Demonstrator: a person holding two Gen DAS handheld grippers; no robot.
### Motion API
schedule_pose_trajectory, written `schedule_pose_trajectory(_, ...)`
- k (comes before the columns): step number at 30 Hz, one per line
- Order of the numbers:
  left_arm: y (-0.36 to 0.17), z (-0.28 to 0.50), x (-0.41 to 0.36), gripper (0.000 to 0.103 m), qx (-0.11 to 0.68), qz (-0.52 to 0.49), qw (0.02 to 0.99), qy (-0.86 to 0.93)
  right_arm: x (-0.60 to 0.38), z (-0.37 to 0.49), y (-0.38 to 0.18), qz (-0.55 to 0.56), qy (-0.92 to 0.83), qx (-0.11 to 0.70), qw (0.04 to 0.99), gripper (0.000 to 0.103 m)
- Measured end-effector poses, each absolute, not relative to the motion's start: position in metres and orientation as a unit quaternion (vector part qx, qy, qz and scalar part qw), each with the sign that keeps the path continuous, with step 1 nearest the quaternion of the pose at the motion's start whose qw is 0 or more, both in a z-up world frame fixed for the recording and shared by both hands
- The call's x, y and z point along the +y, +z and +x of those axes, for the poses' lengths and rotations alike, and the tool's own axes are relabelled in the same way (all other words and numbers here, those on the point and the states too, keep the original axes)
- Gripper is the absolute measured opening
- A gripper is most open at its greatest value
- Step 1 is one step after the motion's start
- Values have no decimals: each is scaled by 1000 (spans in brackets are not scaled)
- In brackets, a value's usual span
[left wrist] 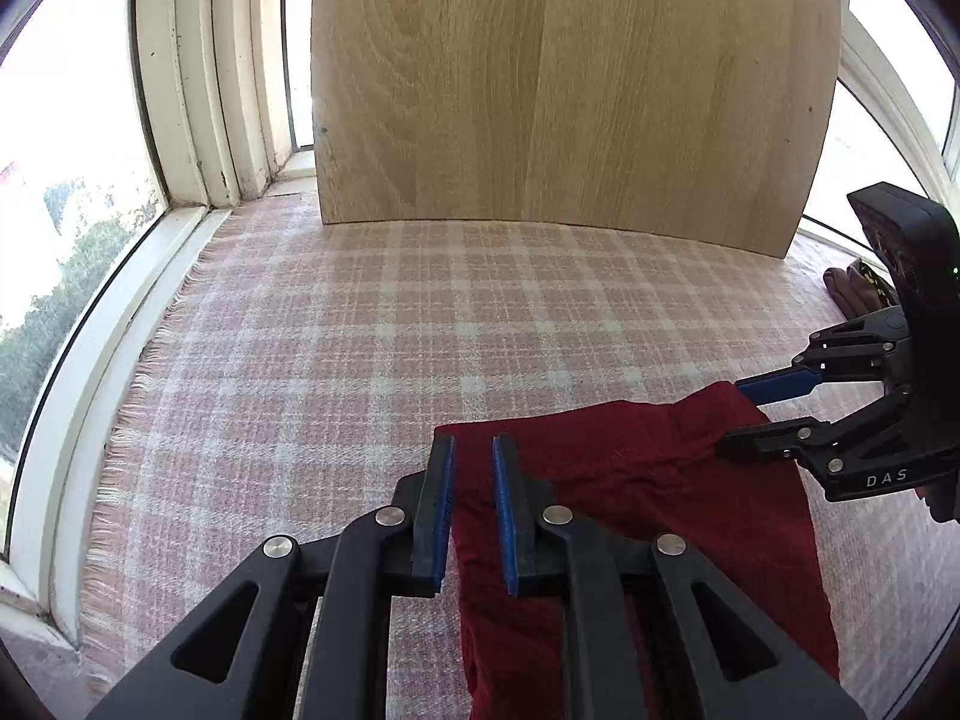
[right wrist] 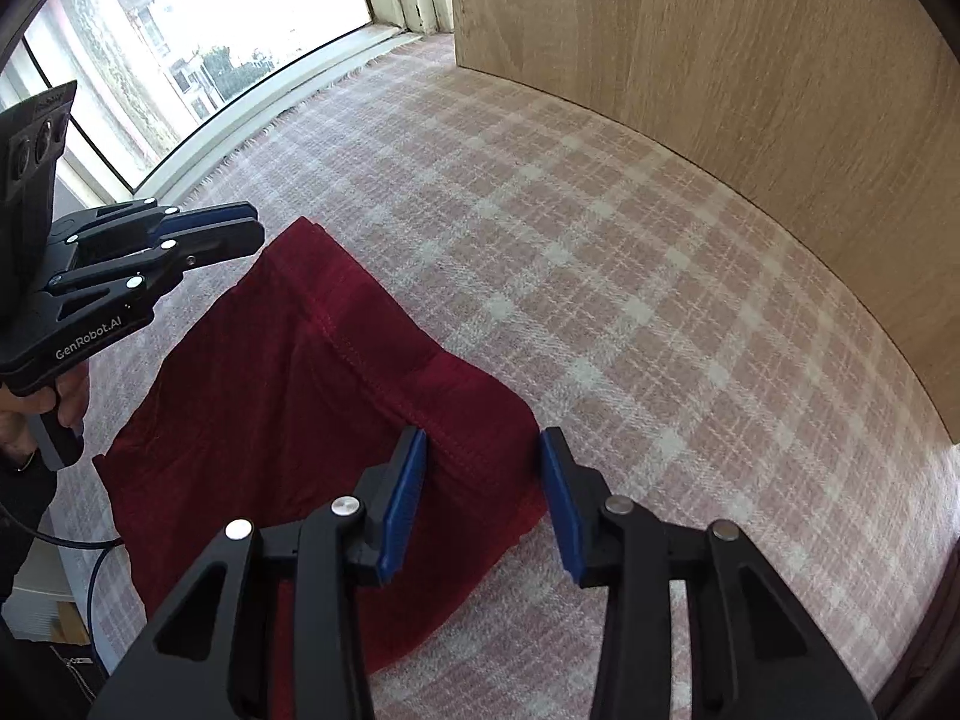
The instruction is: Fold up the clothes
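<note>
Straddling the red garment (right wrist: 312, 396), right gripper (right wrist: 483, 501) fingers parted; left gripper (left wrist: 473, 507) fingers narrowly apart, empty.

Black left gripper (left wrist: 474, 504) — blue-padded fingers (left wrist: 445, 507), silver rivets, black sleeve (right wrist: 24, 495) — blue cable (right wrist: 99, 576)

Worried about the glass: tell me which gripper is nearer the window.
Left. Left gripper over the garment corner by the window; right gripper straddling the opposite corner.

Red garment (right wrist: 312, 396) on plaid blanket (right wrist: 600, 276)
</note>
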State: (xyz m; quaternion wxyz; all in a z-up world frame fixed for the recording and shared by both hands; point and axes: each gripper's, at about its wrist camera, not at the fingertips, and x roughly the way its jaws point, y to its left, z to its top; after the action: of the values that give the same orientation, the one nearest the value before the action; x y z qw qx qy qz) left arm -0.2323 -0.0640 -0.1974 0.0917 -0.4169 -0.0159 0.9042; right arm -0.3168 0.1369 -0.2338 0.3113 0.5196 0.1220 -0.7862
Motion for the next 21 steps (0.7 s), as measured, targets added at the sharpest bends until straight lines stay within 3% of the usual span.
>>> schedule_pose_trajectory(7, -183, -160, -76, 17, -28, -435, 112, 893, 158, -272, -186, 482, -809, 91, 324, 35)
schedule_pose_trajectory(8, -187, -150, -73, 17, -29, -445, 119, 887, 156, -267, -187, 485, -806, 90, 327, 28)
schedule_pose_trajectory(9, -192, -141, -70, 17, -27, -454, 123, 882, 152, -264, -191, 493, -802, 95, 324, 3)
schedule_pose_trajectory(16, -230, -98, -57, 17, -10, -504, 102, 857, 133, -267, -248, 548, -769, 113, 310, 1)
schedule_pose_trajectory(21, -235, -89, -76, 19, -25, -502, 76, 861, 137, -275, -251, 545, -771, 128, 302, 0)
